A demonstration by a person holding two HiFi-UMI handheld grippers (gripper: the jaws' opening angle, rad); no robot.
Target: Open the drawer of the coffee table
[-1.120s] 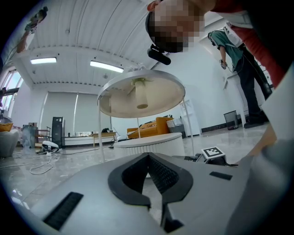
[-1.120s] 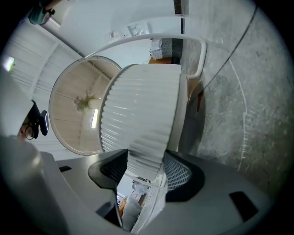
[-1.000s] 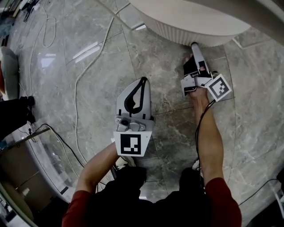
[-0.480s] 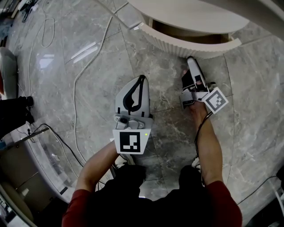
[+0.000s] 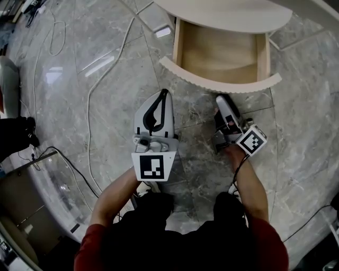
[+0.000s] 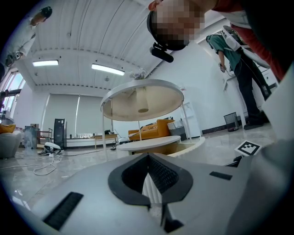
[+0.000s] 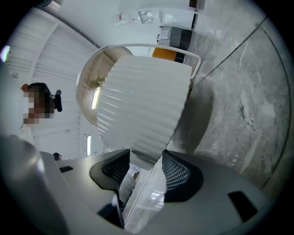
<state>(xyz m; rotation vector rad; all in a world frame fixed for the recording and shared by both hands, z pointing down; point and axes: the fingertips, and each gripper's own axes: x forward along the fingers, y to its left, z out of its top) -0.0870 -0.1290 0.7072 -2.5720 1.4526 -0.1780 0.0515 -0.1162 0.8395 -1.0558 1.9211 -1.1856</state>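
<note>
Item: coffee table (image 5: 222, 13), pale round tabletop, at my twelve o'clock in the head view, standing on the grey marble floor (image 5: 296, 132). Item: drawer (image 5: 220, 53), standing well out from under the tabletop toward six o'clock, with nothing visible inside. I judge the opening largely done. Item: ribbed front (image 5: 220, 84), curved and with no handle visible, so its edge looks like the only purchase. Item: right gripper (image 5: 219, 99), touching the front at the drawer's six o'clock and rolled on its side so it meets that edge squarely. Its jaws are fairly wide and have just been closing. The ribbed front stands between them, with the pads seemingly pressed on both faces, which is the hold a pull needs. Item: left gripper (image 5: 166, 94), at the drawer's seven o'clock and apart from it, jaws closed together on nothing. I judge it is parked there to stay clear of the drawer's travel. Item: white cable (image 5: 92, 106), at nine o'clock on the floor, well apart and no hindrance.
</note>
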